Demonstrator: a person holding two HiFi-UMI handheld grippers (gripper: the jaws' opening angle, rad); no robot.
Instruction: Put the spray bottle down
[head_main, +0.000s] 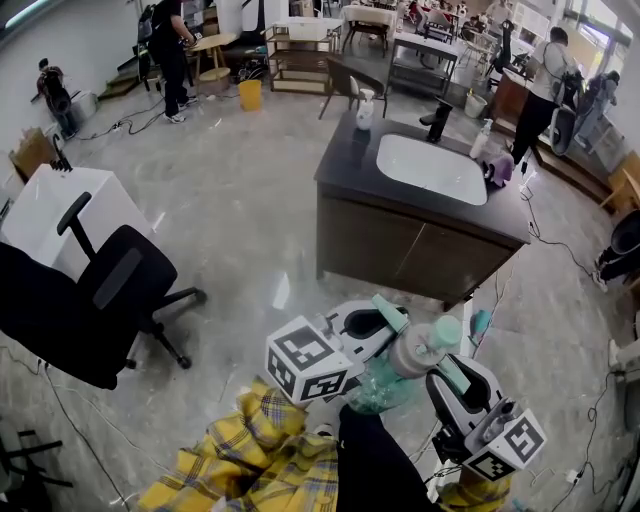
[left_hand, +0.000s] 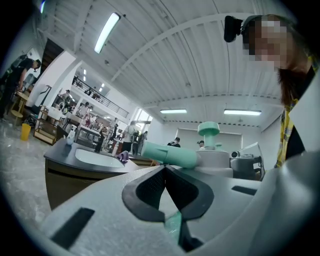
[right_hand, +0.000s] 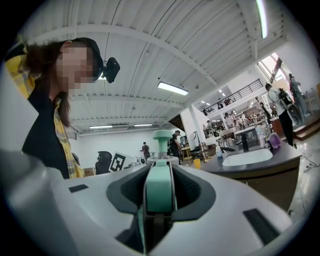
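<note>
The spray bottle (head_main: 385, 385), translucent teal with a grey cap and a mint pump top (head_main: 443, 331), hangs in the air between my two grippers at the bottom of the head view. My left gripper (head_main: 395, 330) is shut under the mint nozzle (left_hand: 167, 152), with a thin teal sliver of the bottle (left_hand: 173, 222) pinched between its pads. In the left gripper view its jaw tips (left_hand: 165, 170) meet. My right gripper (head_main: 452, 378) is shut on the bottle's mint lever (right_hand: 160, 190), below the pump knob (right_hand: 162, 136). Both grippers point level.
A dark counter (head_main: 350, 165) with a white sink (head_main: 430, 168) stands ahead, bearing a white bottle (head_main: 365, 108), a black tap (head_main: 438, 120) and a purple item (head_main: 498, 168). A black office chair (head_main: 110, 300) and a white cabinet (head_main: 60, 215) stand left. People work further back.
</note>
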